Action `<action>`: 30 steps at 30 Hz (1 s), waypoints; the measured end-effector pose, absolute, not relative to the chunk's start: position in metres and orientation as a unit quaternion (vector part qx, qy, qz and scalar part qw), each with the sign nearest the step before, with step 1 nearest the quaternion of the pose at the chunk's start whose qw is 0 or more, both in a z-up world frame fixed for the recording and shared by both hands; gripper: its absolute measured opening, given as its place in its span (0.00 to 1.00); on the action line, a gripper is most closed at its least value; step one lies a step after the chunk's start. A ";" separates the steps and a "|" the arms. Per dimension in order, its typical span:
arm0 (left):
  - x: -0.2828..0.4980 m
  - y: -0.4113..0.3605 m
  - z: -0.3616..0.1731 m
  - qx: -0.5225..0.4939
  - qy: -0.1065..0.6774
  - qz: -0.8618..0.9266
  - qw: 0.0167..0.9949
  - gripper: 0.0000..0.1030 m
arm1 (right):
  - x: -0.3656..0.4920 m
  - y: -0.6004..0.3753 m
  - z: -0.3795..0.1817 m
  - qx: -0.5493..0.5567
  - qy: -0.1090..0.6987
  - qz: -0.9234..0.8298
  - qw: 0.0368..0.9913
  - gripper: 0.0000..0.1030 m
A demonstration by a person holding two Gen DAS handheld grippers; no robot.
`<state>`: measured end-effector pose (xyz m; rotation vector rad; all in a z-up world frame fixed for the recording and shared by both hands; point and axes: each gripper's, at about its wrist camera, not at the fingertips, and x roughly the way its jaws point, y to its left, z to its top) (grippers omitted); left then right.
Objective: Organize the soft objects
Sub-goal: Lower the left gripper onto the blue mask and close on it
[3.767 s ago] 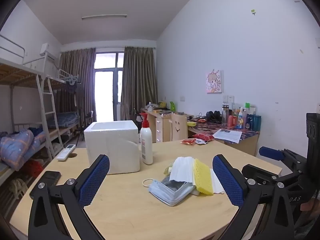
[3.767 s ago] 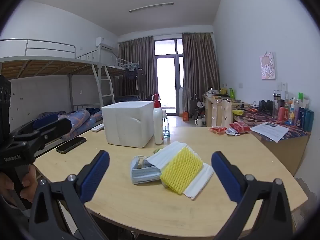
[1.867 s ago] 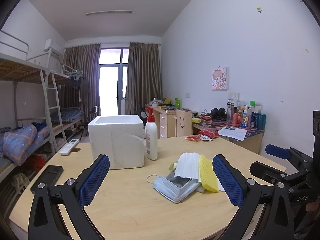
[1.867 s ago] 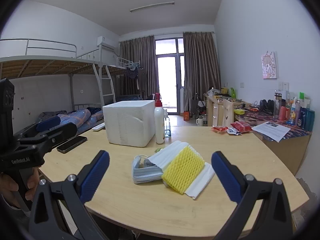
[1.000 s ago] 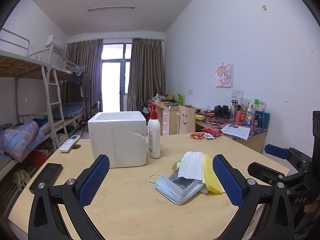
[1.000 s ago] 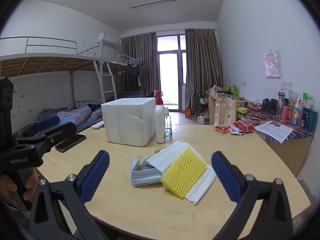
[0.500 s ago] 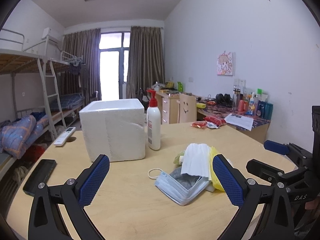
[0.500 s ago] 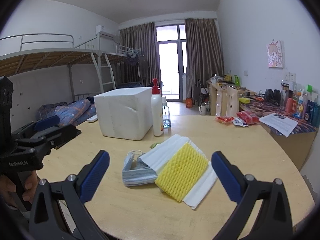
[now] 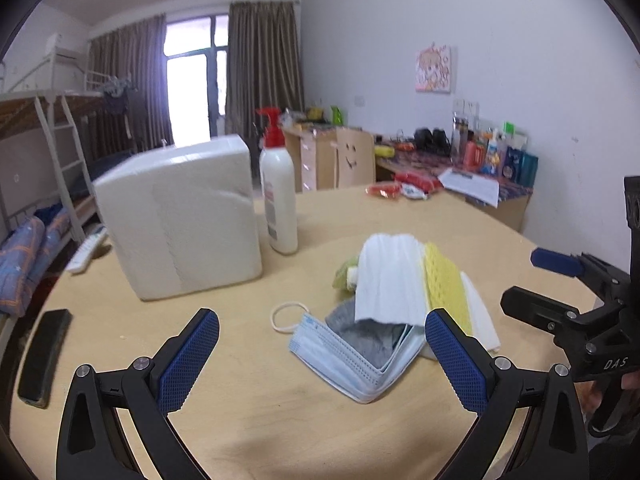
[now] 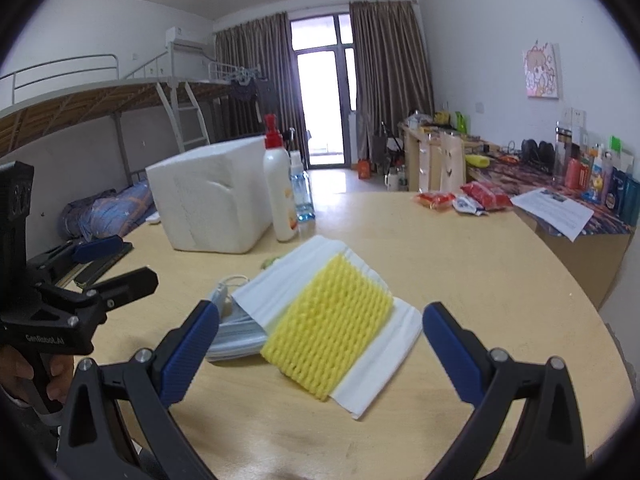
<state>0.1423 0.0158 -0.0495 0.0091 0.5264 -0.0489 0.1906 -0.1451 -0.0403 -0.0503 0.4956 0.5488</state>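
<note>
The right gripper (image 10: 320, 340) and left gripper (image 9: 322, 344) are both gaping wide and empty, framing the heap on the table (image 9: 248, 408): yellow foam net (image 10: 328, 328) topping white sheets (image 10: 380, 364), blue face mask (image 9: 352, 360) nearest. Farther left, the foam box (image 9: 180, 216) and lotion bottle (image 9: 278, 192) are crowding in.

My left gripper (image 9: 322, 354) and my right gripper (image 10: 320, 350) look alike: black angular frames studded with silver screws, each finger faced with a blue cross-hatched pad. White lettering marks the bodies, "DAS" on one, "GenRobot.AI" on the other. Bare skin of my left hand (image 10: 24, 376) shows around a black handle.
</note>
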 end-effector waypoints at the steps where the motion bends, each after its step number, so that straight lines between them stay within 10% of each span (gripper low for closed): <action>1: 0.146 0.015 -0.053 0.006 0.268 -0.027 0.963 1.00 | 0.193 -0.144 -0.041 -0.030 0.247 0.268 0.931 1.00; 15: 0.171 0.000 -0.095 0.014 0.352 -0.052 0.934 1.00 | 0.208 -0.138 -0.053 -0.039 0.279 0.262 0.923 1.00; 30: 0.186 -0.001 -0.118 0.016 0.390 -0.059 0.919 0.70 | 0.209 -0.135 -0.058 -0.039 0.288 0.264 0.920 1.00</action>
